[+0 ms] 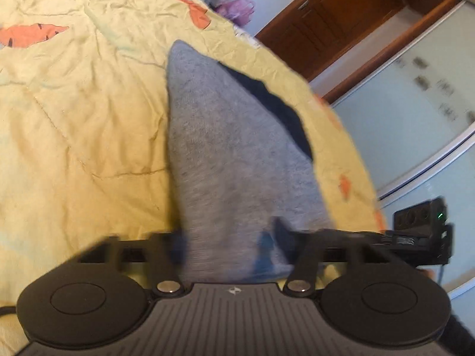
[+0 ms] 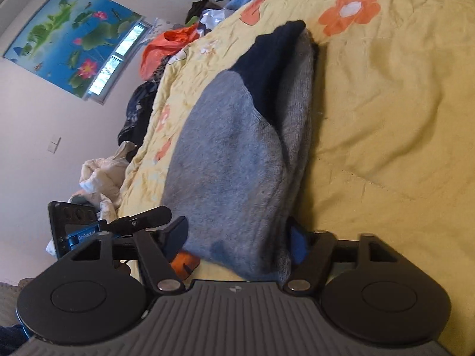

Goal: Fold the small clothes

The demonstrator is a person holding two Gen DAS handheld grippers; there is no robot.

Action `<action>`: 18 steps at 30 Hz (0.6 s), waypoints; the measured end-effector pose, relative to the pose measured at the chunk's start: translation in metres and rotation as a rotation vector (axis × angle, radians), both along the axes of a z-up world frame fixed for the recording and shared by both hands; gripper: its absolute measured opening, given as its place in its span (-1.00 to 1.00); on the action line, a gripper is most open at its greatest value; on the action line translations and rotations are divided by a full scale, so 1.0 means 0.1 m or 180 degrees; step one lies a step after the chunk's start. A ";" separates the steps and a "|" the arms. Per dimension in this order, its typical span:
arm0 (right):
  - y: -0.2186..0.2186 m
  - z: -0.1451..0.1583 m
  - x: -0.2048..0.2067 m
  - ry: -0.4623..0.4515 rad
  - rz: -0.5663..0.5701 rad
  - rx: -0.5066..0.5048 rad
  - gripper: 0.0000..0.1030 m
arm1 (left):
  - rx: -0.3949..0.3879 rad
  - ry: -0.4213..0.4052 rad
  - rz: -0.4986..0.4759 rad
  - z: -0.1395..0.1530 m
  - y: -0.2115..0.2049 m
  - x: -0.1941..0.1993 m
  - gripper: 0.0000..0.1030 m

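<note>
One grey garment point(image 1: 225, 148) with a dark navy section point(image 1: 279, 109) is seen stretched over a yellow bedspread point(image 1: 74, 118) printed with orange flowers. In the left wrist view the cloth runs forward from the left tongs point(image 1: 225, 243), narrowing to a corner far ahead; its near end is clamped between the two blue-padded fingers point(image 1: 265, 246), which are pressed into the fabric on either side. In the right wrist view the same garment point(image 2: 231, 160) is found doubled along its length, the navy part point(image 2: 267, 68) at the far end, and its near end is pinched within the right tongs point(image 2: 237, 243), whose pads point(image 2: 298, 244) are closed against the bunched cloth. Both pairs of tongs are thus recorded as clamped on the one garment, each at its near edge. At the edge of each view the other tool's black body point(image 2: 71, 222) is glimpsed. Beyond the bed, one lotus poster point(image 2: 71, 35), one orange bag point(image 2: 166, 47) and a heap of pale clothing point(image 2: 101, 175) are noted.
</note>
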State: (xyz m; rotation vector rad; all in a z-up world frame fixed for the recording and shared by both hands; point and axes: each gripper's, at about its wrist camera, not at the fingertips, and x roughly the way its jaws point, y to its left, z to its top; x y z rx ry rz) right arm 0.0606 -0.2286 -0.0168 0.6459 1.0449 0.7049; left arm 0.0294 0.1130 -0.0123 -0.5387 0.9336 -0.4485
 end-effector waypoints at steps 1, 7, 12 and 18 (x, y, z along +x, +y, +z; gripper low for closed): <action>0.03 -0.03 0.03 0.0081 0.0000 -0.0082 -0.62 | 0.0010 0.0076 0.0055 -0.01 -0.01 0.01 -0.67; 0.12 0.19 -0.11 -0.0209 0.0220 -0.0235 -0.63 | 0.0010 -0.0066 -0.0089 0.22 -0.02 -0.16 -0.79; -0.03 0.26 -0.35 -0.0194 0.0336 -0.0175 -0.63 | 0.0024 0.0019 -0.0243 0.21 -0.05 -0.40 -0.79; -0.07 0.04 -0.63 -0.0022 0.0330 -0.0154 -0.63 | 0.0187 0.0085 -0.0206 0.04 -0.05 -0.60 -0.79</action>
